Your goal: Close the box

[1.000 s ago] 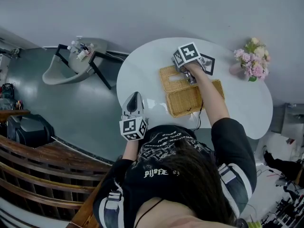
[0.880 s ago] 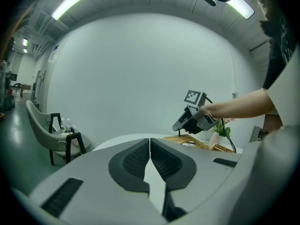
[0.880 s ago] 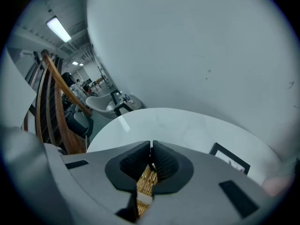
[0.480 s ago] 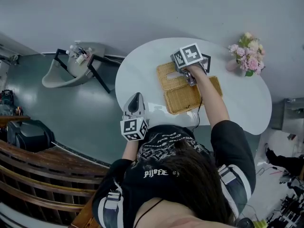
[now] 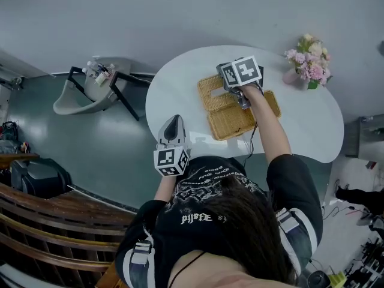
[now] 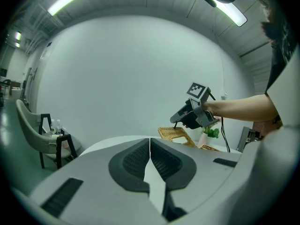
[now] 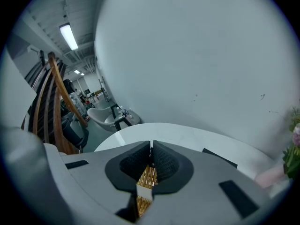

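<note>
A woven wicker box (image 5: 235, 123) lies open on the round white table (image 5: 180, 92), its hinged lid (image 5: 211, 90) to the left of the base. My right gripper (image 5: 242, 101) is over the seam between lid and base, shut on the lid's wicker edge (image 7: 146, 178), which shows between its pads. The left gripper view catches that gripper (image 6: 194, 114) above the tilted lid (image 6: 174, 133). My left gripper (image 5: 171, 129) hovers at the table's near edge, close to the person's body, shut with nothing in it.
Pink flowers in a vase (image 5: 308, 65) stand at the table's far right. A grey chair with small bottles on a side stand (image 5: 99, 77) is on the floor to the left. A wooden railing (image 5: 54, 221) curves at the lower left.
The right gripper has shifted slightly right and away with the lid edge still in its jaws, and the lid looks a little more tilted. The left gripper has hardly moved.
</note>
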Demonstrator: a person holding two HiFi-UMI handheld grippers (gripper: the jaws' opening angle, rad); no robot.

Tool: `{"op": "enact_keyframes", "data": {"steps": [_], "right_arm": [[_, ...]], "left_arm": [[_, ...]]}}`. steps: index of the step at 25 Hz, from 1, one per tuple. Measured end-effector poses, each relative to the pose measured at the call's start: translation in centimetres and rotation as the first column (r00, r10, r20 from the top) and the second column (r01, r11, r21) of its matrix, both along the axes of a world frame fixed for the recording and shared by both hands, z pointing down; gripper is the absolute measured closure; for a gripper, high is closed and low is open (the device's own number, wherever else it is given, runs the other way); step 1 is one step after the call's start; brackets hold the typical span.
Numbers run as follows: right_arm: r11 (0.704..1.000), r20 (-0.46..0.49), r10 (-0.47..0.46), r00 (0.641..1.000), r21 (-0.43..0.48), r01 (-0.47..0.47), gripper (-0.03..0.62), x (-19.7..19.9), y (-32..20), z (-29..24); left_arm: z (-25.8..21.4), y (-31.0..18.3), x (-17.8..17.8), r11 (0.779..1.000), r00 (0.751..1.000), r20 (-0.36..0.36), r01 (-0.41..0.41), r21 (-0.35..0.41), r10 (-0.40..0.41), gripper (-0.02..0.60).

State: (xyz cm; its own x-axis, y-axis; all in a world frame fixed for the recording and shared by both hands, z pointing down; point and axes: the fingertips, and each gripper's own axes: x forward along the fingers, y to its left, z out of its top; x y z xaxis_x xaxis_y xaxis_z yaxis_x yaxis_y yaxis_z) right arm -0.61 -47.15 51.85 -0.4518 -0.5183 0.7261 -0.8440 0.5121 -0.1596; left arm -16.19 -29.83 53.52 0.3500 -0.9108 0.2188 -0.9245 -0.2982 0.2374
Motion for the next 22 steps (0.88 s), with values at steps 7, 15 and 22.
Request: {"op": "enact_keyframes", "data": {"steps": [7,15,22], "right_arm": [[0.998,0.015,0.027,1.0,0.056,-0.028,0.554,0.3,1.3,-1.7],[0.992,0.03,0.05,0.998,0.117,-0.053,0.554,0.9,2.8,-3.2],[0.987,0.063,0.046,0.997,0.148,-0.055,0.554,0.7,4.4,-3.9]], "left_arm": [[-0.4,0.3,0.3,0.998,0.998,0.001,-0.063,0.016,0.063,0.555],[-0.1,0.7,0.8,0.991,0.992,-0.006,-0.13,0.011,0.13,0.557],[-0.2,1.1,0.7,0.989,0.989,-0.013,-0.148,0.003,0.148,0.556]]}}
